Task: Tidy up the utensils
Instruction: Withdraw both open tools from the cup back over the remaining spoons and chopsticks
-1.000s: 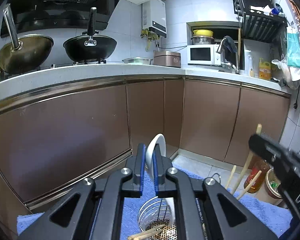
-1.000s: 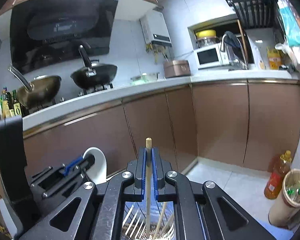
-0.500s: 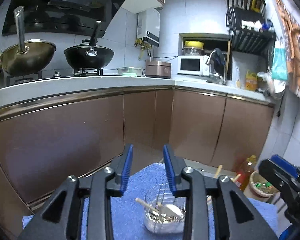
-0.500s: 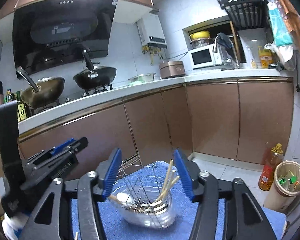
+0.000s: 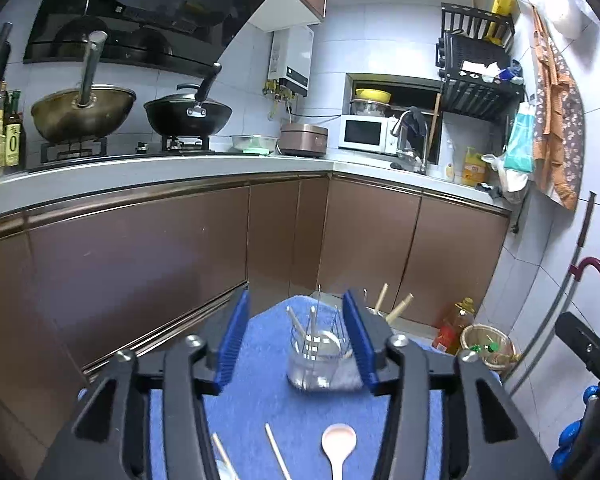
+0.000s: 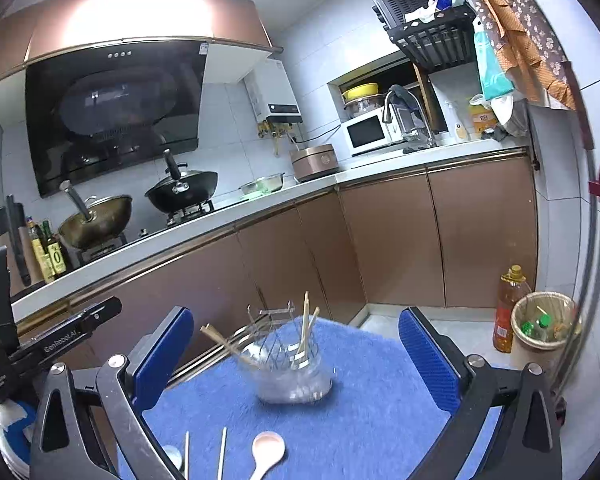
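The left gripper [image 5: 296,344] had its jaws wide apart and held nothing. The right gripper [image 6: 296,356] also had its jaws wide apart and held nothing.

A clear holder [image 5: 320,364] [image 6: 290,378] with a wire rack stood on the blue mat [image 5: 260,408] [image 6: 372,420], out ahead between the jaws of both grippers. Chopsticks [image 6: 305,322] and a white spoon [image 5: 327,343] stood inside it.

Nearer than the jaws, a pink spoon [image 5: 339,440] [image 6: 268,450] and loose chopsticks [image 5: 277,456] [image 6: 221,454] lay flat on the mat, apart from the holder.
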Demonstrator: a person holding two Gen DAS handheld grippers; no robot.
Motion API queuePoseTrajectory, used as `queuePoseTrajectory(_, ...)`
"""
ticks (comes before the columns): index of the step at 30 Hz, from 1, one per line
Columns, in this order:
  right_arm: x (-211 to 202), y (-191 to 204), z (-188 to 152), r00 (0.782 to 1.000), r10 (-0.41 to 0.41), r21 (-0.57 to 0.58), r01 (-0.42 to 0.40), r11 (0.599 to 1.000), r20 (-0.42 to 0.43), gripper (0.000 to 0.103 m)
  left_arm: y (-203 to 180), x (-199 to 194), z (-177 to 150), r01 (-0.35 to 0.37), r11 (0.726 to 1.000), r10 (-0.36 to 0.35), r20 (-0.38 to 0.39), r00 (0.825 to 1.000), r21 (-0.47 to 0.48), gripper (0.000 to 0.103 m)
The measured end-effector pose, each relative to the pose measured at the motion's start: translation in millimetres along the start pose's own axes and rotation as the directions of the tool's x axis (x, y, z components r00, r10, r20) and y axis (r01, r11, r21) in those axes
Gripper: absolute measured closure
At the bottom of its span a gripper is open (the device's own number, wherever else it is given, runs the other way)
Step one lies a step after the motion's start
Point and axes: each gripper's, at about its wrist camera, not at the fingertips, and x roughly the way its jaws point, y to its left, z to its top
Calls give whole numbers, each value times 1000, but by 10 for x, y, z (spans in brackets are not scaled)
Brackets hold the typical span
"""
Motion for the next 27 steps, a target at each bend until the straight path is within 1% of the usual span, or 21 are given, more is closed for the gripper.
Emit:
queuePoseTrajectory(3,-214,77,-83,1000,-8,-13,8,1000,12,0,-41,-239,-95,-9,1000,9,13,1000,16,53)
queuePoseTrajectory(5,-365,120,-135,999,-10,-24,11,1000,40,0,-66,-382,-158,0,1000,-1,13,1000,20,49)
queuePoseTrajectory(7,-512,162,-174,998,-3,-22,5,1000,68,0,-104,-531,-223,-8,999,7,15,1000,35,40)
queuePoseTrajectory(13,-799,250,-219,993,25,-2,-25,1000,113,0,-144,-903,-358,-22,999,20,37,999,46,37)
queuePoseTrajectory(16,-864,262,-259,992,53,9,-54,998,114,0,-157,-1025,-393,-32,998,30,46,999,56,37)
queuePoseTrajectory(18,-893,270,-294,992,81,19,-83,996,101,0,-181,-1089,-418,-43,996,40,51,998,73,36)
queuePoseTrajectory(24,-924,337,-332,994,74,-22,-73,997,78,0,-269,-1194,-470,-48,993,42,64,997,109,33)
queuePoseTrajectory(27,-924,330,-348,995,76,-23,-74,997,72,0,-303,-1216,-490,-42,992,35,68,997,115,33)
